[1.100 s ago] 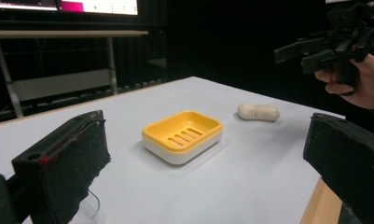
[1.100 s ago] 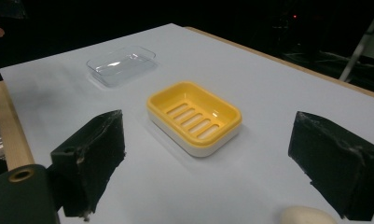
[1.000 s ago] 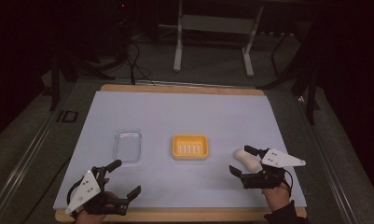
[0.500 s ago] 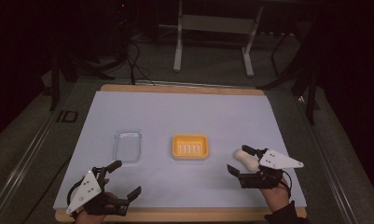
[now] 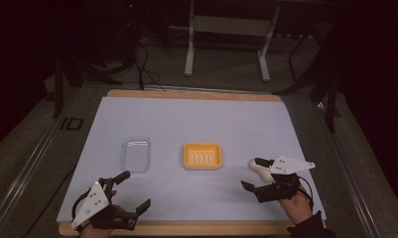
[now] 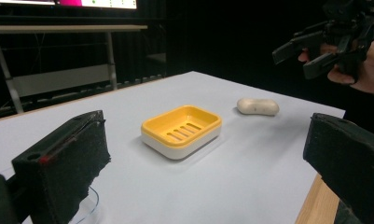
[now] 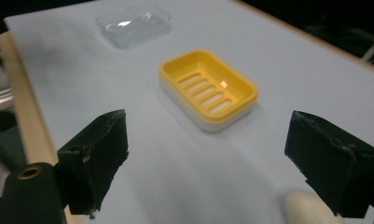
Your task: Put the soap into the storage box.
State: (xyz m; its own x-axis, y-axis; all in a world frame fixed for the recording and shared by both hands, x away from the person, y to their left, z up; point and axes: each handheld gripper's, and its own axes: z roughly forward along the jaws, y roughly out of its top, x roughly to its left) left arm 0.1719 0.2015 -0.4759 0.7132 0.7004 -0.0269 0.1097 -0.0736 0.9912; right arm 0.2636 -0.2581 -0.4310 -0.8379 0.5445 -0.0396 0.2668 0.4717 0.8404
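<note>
We are hovering our right claw [image 5: 250, 173], wide open and empty, at the cream soap bar [image 5: 259, 167].
Our left claw [image 5: 135, 189] is waiting open, empty, near the clear lid [image 5: 135, 154]; the yellow soap dish [image 5: 202, 155] is sitting between.

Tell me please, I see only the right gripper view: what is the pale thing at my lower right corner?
Observer: A cream soap bar. It lies whole on the table, apart from the yellow dish.
Operator: Do my tongs touch it?
Observer: No. The left gripper view shows the right tongs open, raised in the air above the table.
Operator: And the left tongs?
Observer: The left tongs are open near the front edge, holding nothing.
</note>
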